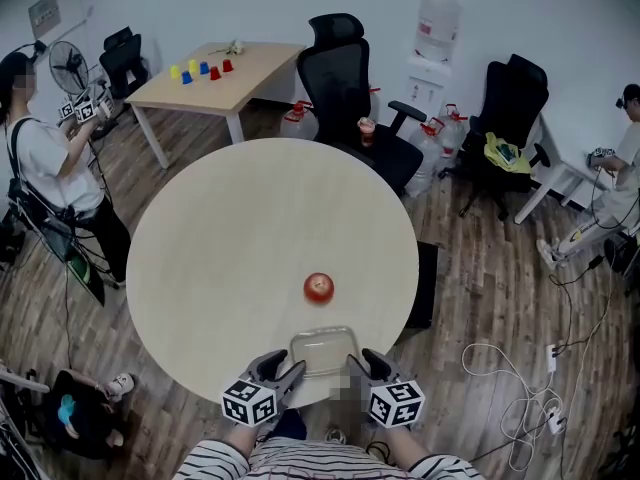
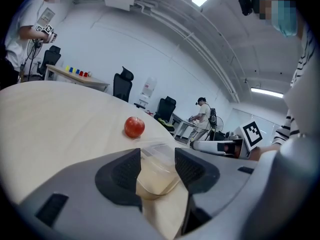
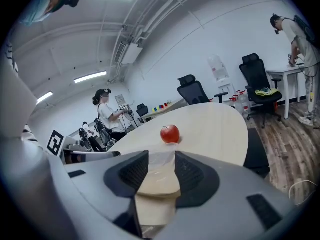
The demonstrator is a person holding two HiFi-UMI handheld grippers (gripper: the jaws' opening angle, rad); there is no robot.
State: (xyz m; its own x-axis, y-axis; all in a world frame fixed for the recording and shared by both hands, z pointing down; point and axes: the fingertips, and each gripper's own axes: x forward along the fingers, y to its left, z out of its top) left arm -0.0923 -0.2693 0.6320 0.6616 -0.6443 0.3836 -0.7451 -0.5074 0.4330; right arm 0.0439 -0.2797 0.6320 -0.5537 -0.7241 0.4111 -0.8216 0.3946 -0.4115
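Left gripper (image 1: 290, 371) (image 2: 157, 166): jaws spread to a narrow gap; a corner of the clear plastic container (image 1: 323, 350) (image 2: 157, 179) shows in that gap in the left gripper view; the pads are not seen to press on it. Right gripper (image 1: 358, 363) (image 3: 161, 171): jaws likewise spread; the container's opposite end (image 3: 161, 160) shows in the gap; no grip is visible.

Container position: at the near rim of the round table (image 1: 230, 248), at 6 o'clock on its top; the left gripper stands at the container's 8 o'clock and the right gripper at its 4 o'clock, each just beside a near corner.

Apple (image 1: 319, 287) (image 2: 134, 127) (image 3: 170, 133): red, upright, at 12 o'clock from the container, near it but apart.

Surroundings, head view: black office chair (image 1: 340, 78) at 12 o'clock beyond the round table; rectangular wooden table (image 1: 250, 80) at 11 o'clock, bearing small coloured cups (image 1: 200, 69); water dispenser (image 1: 435, 38) at 1 o'clock; second black chair (image 1: 510, 108) at 2 o'clock; a person (image 1: 50, 158) at 9 o'clock holding marker-cube grippers; loose cables (image 1: 520, 398) on the wood floor at 4 o'clock.
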